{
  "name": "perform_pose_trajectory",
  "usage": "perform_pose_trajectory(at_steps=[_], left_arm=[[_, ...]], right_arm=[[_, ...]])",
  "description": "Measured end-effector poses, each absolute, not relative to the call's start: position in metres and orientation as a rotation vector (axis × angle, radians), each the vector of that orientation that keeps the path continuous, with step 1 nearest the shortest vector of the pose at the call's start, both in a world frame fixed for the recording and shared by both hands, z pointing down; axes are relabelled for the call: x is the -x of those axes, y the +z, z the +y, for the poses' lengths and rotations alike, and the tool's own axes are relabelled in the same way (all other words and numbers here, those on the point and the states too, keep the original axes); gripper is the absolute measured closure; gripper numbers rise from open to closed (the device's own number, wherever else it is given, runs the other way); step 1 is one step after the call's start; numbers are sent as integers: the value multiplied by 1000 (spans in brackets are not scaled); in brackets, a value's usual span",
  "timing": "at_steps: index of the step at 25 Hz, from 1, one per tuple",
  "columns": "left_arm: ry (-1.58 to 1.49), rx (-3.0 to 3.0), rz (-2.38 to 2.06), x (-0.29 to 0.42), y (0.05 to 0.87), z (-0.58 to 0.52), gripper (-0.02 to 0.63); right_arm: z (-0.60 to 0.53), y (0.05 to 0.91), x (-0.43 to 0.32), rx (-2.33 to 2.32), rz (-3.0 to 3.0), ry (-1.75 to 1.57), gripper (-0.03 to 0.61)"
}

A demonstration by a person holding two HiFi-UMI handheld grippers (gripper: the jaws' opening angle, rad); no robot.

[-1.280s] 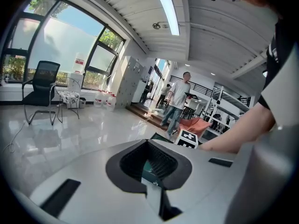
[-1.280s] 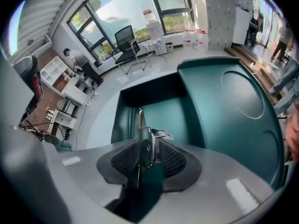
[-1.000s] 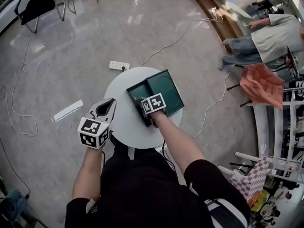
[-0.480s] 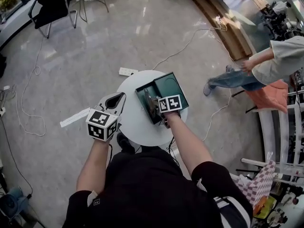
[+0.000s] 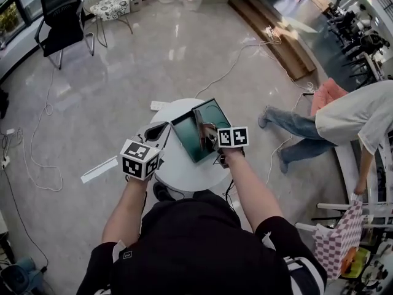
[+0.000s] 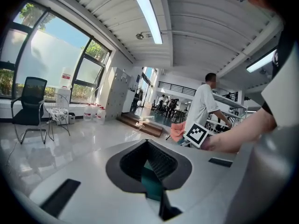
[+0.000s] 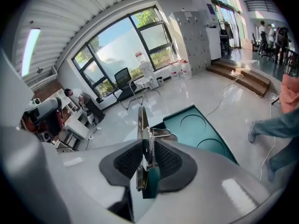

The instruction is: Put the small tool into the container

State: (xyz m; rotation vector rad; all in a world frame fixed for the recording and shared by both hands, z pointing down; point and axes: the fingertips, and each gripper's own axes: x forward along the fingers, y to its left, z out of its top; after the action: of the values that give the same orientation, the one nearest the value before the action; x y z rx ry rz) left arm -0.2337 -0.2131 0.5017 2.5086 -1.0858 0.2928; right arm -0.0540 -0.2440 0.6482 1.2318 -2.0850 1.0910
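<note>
Small silvery metal clipper stands gripped in the right tool, whose jaws just tightened, above the open dark-green case; left tool closed, empty.

Open-plan office or lab hall. Polished grey floor, loose cables and a power strip across it. Office chair upper left. Tall windows, grey lockers, strip ceiling lights.
</note>
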Motion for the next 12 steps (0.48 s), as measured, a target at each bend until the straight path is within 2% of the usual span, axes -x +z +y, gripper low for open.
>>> perform_pose_trajectory(at_steps=[12], left_arm=[[282,-2519,-1268,221,435,-252,611]], right_arm=[[-259,529,23,-1239,-2448,1035,485]])
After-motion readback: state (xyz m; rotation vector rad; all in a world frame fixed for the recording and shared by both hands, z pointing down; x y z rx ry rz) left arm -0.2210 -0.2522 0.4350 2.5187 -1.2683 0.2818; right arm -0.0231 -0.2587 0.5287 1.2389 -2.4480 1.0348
